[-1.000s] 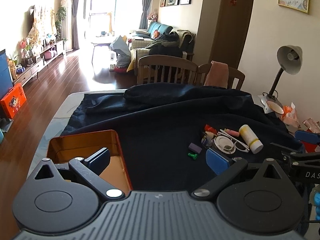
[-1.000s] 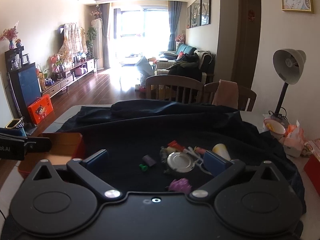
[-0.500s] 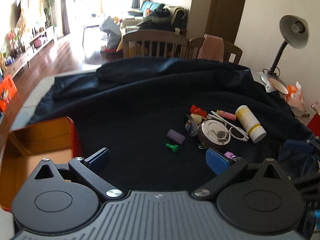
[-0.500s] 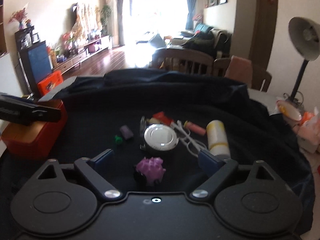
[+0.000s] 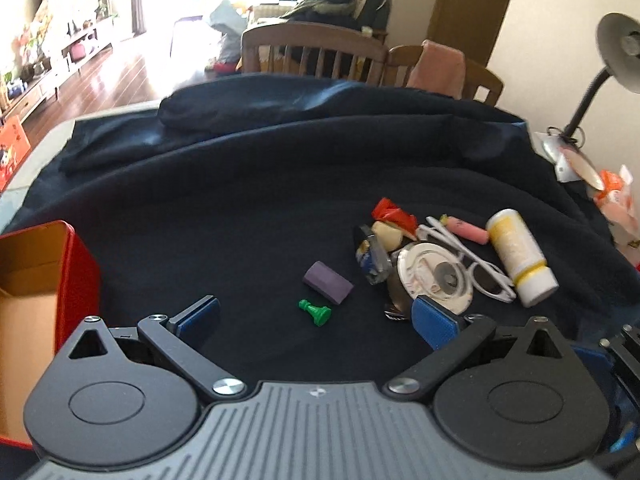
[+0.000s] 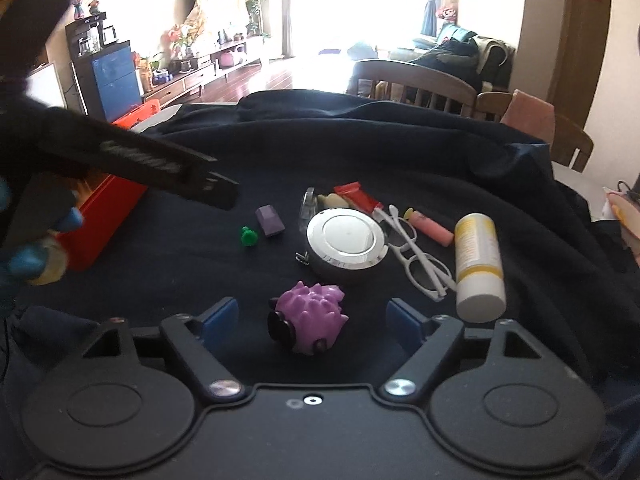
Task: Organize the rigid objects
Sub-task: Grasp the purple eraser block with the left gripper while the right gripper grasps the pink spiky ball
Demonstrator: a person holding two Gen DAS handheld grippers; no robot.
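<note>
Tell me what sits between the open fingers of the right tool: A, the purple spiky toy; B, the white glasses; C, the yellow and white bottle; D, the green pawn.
A: the purple spiky toy lies centred between the right tool fingers, which stand wide apart and do not touch it.

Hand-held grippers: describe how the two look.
Left hand-held gripper: ribbed grey body, black linkage arms with silver pivot screws, round black discs, blue finger pads. Right hand-held gripper: the same build, but a smooth black body.
</note>
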